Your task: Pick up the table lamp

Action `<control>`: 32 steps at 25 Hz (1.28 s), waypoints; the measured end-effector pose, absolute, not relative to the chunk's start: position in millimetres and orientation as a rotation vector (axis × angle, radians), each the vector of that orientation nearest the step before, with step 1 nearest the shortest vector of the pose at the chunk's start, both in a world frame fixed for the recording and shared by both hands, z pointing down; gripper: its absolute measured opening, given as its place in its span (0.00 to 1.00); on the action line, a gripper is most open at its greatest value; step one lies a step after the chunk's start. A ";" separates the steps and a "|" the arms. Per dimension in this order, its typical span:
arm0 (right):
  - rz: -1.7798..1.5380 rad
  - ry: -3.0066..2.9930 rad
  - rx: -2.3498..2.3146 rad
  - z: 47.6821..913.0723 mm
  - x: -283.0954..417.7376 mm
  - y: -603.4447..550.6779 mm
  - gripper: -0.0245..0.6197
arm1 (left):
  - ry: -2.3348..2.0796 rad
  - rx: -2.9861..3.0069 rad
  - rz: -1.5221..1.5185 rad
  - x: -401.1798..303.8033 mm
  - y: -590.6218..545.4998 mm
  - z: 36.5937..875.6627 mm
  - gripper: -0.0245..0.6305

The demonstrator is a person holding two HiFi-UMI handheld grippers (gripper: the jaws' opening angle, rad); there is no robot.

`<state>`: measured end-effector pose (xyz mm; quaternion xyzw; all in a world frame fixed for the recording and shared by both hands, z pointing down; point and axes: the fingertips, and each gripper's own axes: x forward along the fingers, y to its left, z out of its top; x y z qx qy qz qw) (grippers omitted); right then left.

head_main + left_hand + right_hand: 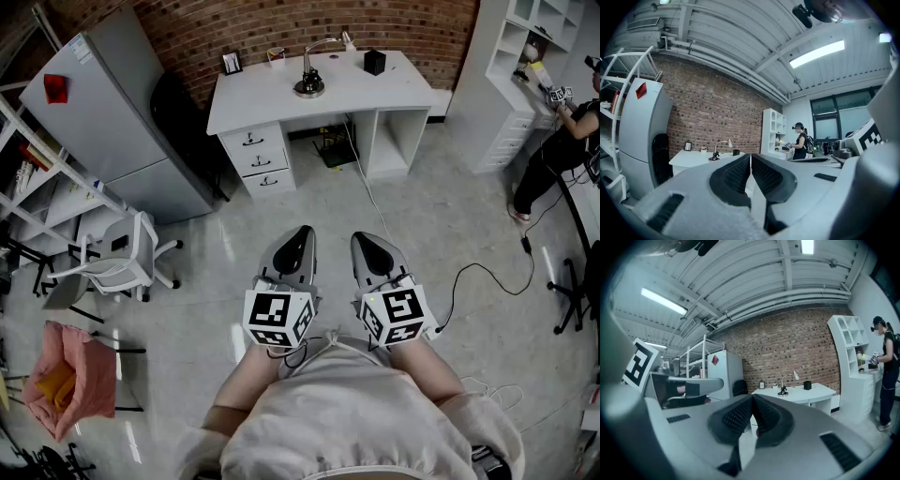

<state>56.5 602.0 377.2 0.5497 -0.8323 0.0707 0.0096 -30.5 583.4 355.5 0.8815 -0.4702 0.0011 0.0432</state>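
The left gripper (300, 242) and right gripper (367, 246) are held level and side by side close to the person's body, each with its jaws pressed together on nothing. Well ahead of them across the floor, the lamp (310, 82) stands upright on the white desk (403, 89), near its back edge, with a black box (374, 62) to its right. A grey fridge (112, 122) stands left of the desk. Another person (561, 141) stands at the white shelves (511, 56) on the right.

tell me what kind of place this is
Probably an office or lab workroom: a white desk with drawers and a table lamp stands against a brick wall, with a white swivel chair and a white shelving unit nearby.
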 end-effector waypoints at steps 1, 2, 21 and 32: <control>0.222 -2.597 1.719 378.5 58.0 600.8 0.08 | -1.439 2.694 0.009 -30.1 582.0 357.6 0.07; 0.223 -2.595 1.721 379.7 59.5 599.6 0.08 | -1.440 2.692 0.014 -29.5 580.7 359.5 0.07; 0.315 -2.586 1.702 398.7 86.0 566.0 0.08 | -1.413 2.592 0.061 -3.8 550.1 390.4 0.07; 0.390 -2.538 1.716 424.7 69.0 488.1 0.08 | -1.329 2.568 0.074 -16.5 462.6 418.7 0.07</control>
